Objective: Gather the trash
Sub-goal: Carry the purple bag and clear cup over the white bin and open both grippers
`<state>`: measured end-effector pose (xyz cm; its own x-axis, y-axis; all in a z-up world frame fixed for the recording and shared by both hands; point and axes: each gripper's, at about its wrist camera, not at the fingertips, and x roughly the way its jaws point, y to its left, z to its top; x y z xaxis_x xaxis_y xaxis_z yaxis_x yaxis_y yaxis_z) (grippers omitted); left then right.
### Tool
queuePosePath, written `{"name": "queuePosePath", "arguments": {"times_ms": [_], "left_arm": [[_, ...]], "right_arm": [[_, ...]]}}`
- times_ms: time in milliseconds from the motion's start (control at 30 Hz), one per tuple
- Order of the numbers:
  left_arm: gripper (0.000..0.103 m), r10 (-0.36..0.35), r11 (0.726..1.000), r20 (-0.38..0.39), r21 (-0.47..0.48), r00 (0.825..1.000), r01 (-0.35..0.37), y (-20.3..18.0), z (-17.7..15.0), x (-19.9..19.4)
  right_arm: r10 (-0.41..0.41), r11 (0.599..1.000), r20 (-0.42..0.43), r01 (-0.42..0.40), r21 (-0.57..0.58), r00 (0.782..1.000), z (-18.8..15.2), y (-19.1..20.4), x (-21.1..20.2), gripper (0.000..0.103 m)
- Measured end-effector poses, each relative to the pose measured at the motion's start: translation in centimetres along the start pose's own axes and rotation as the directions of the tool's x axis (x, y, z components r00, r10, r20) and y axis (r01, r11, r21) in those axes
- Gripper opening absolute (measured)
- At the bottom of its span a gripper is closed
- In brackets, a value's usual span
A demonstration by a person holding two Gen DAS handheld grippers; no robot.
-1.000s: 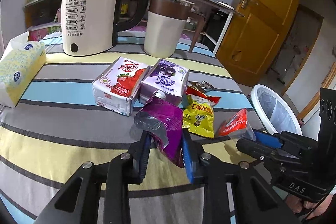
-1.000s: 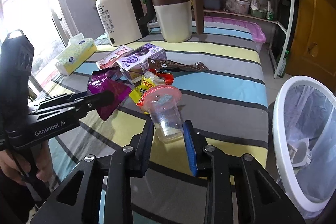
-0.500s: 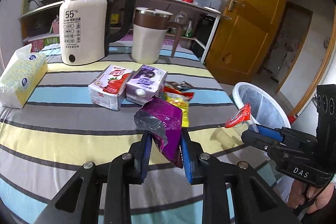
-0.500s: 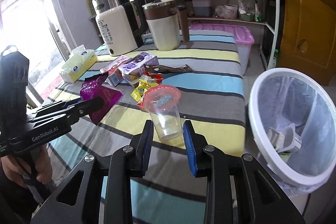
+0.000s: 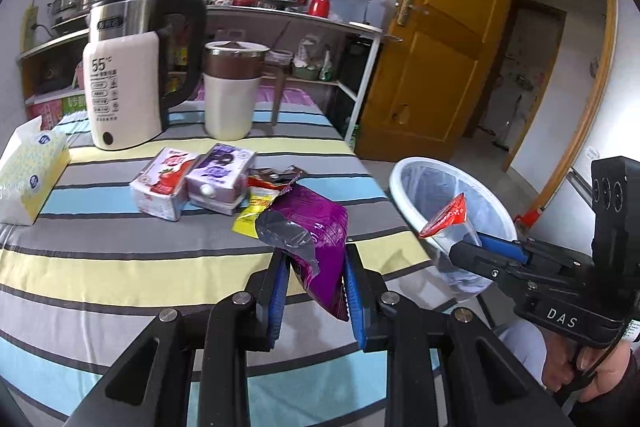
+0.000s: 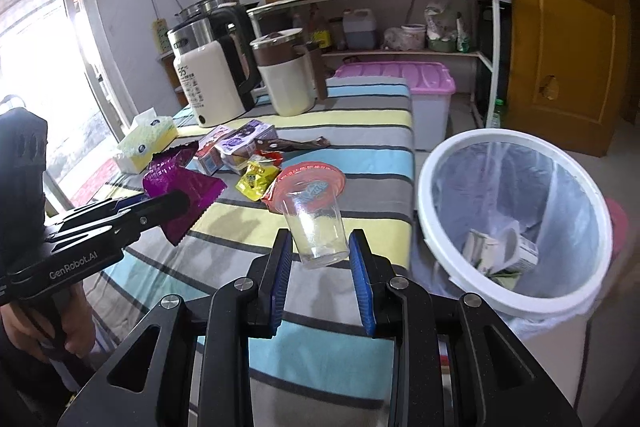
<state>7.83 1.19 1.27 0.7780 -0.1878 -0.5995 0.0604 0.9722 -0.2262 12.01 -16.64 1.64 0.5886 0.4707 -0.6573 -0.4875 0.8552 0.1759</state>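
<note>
My left gripper (image 5: pixel 314 261) is shut on a purple snack wrapper (image 5: pixel 316 231) and holds it above the striped table; the wrapper also shows in the right wrist view (image 6: pixel 180 183). My right gripper (image 6: pixel 320 251) is shut on a clear plastic cup with a peeled red lid (image 6: pixel 316 223), held above the table's right edge. The white trash bin (image 6: pixel 444 235) with a plastic liner stands just to the right of the cup and holds a crumpled carton. In the left wrist view the cup's red lid (image 5: pixel 448 219) hangs over the bin's rim (image 5: pixel 404 195).
Two drink cartons (image 5: pixel 192 183), a yellow snack packet (image 5: pixel 250 215) and other wrappers lie mid-table. A kettle (image 5: pixel 128 75), a brown-lidded jug (image 5: pixel 232 91) and a tissue box (image 5: pixel 28 175) stand behind. A pink-lidded bin (image 6: pixel 416 83) and shelves stand beyond the table.
Both grippers have lifted and drawn back from the table with their items. The right gripper has carried the cup rightward to the bin's rim.
</note>
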Motion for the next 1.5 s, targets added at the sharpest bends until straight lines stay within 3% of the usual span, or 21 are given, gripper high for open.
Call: {"name": "queuePosePath", "arguments": {"times_ms": [633,1500], "left_arm": [[0.027,-0.094,0.993,0.001,0.079,0.996,0.093,-5.3,0.9,0.9],[0.027,-0.186,0.967,-0.038,0.170,0.982,0.190,-11.4,3.6,7.1]], "right_arm": [[-0.098,0.994,0.066,0.095,0.056,0.993,-0.7,-3.5,-4.5,0.030],[-0.232,0.958,0.042,0.220,0.182,0.972,-1.1,-11.1,-4.6,0.030]]}}
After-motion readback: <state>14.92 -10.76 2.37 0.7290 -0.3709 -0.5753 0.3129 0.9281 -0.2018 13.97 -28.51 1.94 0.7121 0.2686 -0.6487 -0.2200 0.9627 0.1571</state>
